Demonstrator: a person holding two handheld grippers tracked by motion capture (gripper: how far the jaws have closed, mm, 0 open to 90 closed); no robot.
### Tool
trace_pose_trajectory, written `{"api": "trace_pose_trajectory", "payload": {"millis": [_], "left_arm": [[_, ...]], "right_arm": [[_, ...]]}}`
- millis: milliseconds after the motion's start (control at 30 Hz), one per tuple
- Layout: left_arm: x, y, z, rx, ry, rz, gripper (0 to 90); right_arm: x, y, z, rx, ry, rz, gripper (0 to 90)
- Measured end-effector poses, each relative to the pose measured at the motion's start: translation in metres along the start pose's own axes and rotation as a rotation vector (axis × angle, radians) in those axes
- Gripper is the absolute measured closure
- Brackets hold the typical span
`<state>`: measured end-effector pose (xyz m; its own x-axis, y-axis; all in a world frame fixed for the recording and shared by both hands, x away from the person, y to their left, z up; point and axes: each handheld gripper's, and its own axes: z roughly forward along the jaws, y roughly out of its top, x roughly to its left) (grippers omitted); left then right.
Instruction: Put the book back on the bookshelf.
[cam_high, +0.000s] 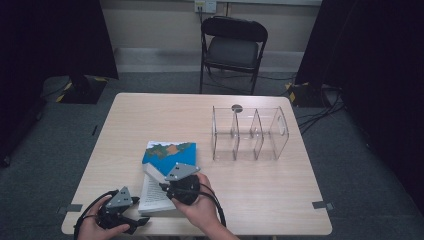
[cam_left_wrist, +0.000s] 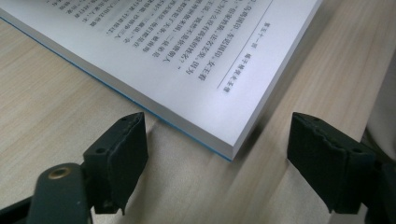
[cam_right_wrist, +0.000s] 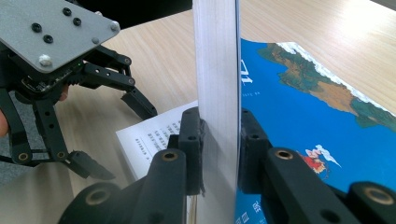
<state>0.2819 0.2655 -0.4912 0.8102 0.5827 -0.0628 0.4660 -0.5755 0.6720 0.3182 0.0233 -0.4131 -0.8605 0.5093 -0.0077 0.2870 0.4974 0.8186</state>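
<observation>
A book with a blue map cover (cam_high: 169, 152) lies open near the table's front edge. My right gripper (cam_high: 156, 175) is shut on a raised sheaf of its pages (cam_right_wrist: 217, 70), which stands upright between the pads (cam_right_wrist: 194, 140); the blue cover (cam_right_wrist: 303, 107) lies flat to the right. My left gripper (cam_high: 140, 211) sits low at the book's near left corner. In the left gripper view it (cam_left_wrist: 217, 140) stands open, its jaws either side of the corner of the printed page (cam_left_wrist: 187, 56) without touching it. The right gripper view shows the left gripper (cam_right_wrist: 116, 137) open beside the page.
A clear acrylic organizer (cam_high: 250, 132) with three compartments stands at the back right of the wooden table (cam_high: 165, 115). A black folding chair (cam_high: 232, 47) stands beyond the table's far edge. Dark curtains hang on both sides.
</observation>
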Motion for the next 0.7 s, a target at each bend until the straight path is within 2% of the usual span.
{"api": "trace_pose_trajectory", "payload": {"millis": [167, 233, 300, 500, 633, 700], "left_arm": [[0.0, 0.0009, 0.0015, -0.001, -0.005, -0.005, 16.1], [-0.0001, 0.001, 0.0022, -0.012, -0.004, -0.03, 15.7], [0.0009, 0.0014, 0.0023, -0.011, -0.003, -0.025, 15.4], [0.0019, 0.001, 0.0028, -0.031, -0.006, -0.063, 14.8], [0.0015, -0.0007, 0.0035, -0.041, 0.009, -0.051, 14.9], [0.0005, -0.0007, 0.004, -0.036, 0.021, -0.032, 15.5]], "right_arm": [[-0.0007, 0.0018, -0.0005, 0.001, 0.002, 0.005, 75.9], [-0.0013, 0.0027, -0.0011, 0.0, 0.002, 0.009, 75.9], [-0.0015, 0.0038, -0.0016, 0.0, 0.001, 0.008, 75.9], [-0.0016, 0.0048, -0.0017, 0.003, 0.001, 0.01, 75.9], [-0.0019, 0.0049, -0.0017, 0.002, 0.002, 0.013, 75.9], [-0.0021, 0.0054, -0.0017, 0.001, 0.002, 0.01, 75.9]]}}
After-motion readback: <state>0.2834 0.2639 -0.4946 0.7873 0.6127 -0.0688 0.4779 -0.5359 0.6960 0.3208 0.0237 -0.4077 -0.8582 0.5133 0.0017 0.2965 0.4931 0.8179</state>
